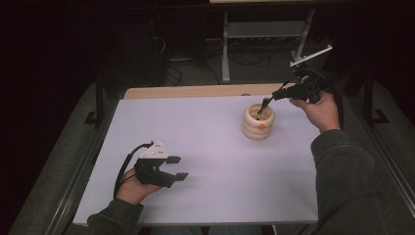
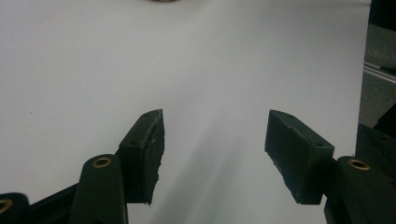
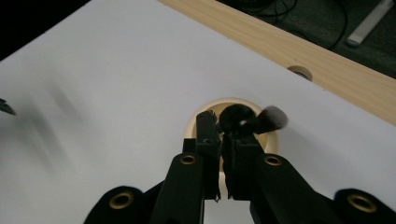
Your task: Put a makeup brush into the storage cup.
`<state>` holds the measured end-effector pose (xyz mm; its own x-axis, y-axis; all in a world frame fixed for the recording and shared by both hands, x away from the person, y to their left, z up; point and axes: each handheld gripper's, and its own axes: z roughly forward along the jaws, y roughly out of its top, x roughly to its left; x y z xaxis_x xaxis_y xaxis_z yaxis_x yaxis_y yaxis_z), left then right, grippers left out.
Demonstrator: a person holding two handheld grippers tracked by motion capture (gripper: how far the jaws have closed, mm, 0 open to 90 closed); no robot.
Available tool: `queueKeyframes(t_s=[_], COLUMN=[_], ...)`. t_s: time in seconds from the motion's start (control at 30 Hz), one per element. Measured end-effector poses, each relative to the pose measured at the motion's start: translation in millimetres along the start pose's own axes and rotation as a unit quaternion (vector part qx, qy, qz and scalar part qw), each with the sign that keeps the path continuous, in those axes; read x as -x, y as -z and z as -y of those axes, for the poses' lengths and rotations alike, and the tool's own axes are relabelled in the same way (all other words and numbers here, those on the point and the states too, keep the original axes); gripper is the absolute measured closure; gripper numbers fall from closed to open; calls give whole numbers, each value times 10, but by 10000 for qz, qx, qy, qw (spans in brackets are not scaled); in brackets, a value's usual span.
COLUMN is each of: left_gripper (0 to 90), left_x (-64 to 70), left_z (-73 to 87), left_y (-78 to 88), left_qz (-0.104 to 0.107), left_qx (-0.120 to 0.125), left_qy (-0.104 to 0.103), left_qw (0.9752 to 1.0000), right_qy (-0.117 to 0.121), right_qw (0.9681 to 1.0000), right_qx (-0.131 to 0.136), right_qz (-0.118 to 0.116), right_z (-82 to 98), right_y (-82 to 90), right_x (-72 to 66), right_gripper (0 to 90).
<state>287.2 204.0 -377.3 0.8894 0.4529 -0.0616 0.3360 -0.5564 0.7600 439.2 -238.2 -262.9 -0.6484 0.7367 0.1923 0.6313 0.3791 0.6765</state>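
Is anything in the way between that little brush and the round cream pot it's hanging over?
Nothing visible. The right hand-held gripper is shut on the brush, held right above the pot's open mouth; the mouth looks empty. The left hand-held gripper rests open, far off at the table's near left.

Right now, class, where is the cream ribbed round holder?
In the high view, the cream ribbed round holder stands right of centre on the white table, near the wooden far edge, below the right hand-held gripper.
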Motion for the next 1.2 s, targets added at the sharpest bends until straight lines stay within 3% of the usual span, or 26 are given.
queueKeyframes(t_s=[0.07, 0.5, 1.2], left_gripper=[367, 354, 347], left_x=[0, -1, -13], left_z=[0, 8, 18], left_y=[1, 5, 12], left_qz=[-3, -12, -27], left_qx=[-4, -14, 4], left_qy=[-5, -4, 56], left_qw=[10000, 10000, 10000], right_qy=[-108, -214, -434], right_qw=[9999, 9996, 9988], right_qx=[-26, -146, -192], right_qz=[18, 125, 107], right_z=[-6, -15, 171], right_y=[-33, -243, -515], right_x=[21, 60, 121], right_gripper=[846, 845, 844])
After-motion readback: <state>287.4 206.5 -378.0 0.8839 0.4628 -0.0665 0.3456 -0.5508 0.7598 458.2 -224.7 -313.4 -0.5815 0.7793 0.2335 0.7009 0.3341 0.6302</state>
